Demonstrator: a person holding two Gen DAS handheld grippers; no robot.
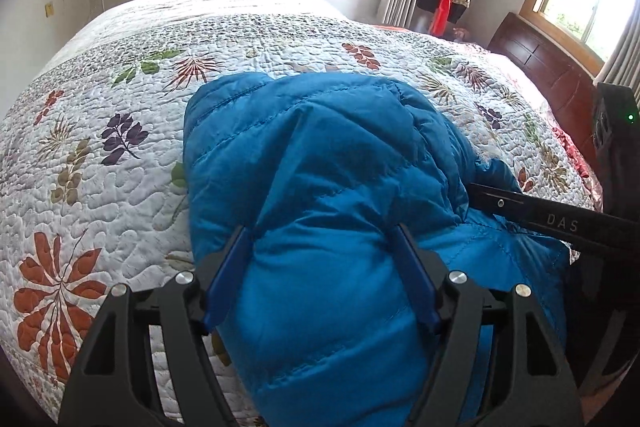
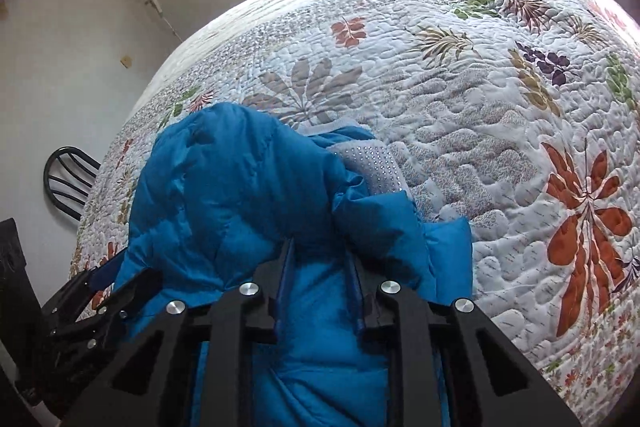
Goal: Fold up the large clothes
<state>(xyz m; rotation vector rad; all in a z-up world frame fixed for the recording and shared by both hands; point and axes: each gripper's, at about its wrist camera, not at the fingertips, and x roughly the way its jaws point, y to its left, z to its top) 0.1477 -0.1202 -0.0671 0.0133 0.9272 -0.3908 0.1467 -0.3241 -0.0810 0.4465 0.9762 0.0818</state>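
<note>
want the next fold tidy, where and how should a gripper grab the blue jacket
Judging by its pose, grip the jacket at its near bunched edge, coming from the near side of the bed. The puffy fabric folds up thin there; farther on it lies broad over the quilt.

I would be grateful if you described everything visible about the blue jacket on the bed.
The blue jacket is a puffy quilted garment of shiny, nylon-like fabric with stitched seams. It lies bunched and partly folded on the floral quilt. A pale knit piece with small studs shows at its opening. The left gripper straddles a thick fold; the right gripper pinches a narrower one.
</note>
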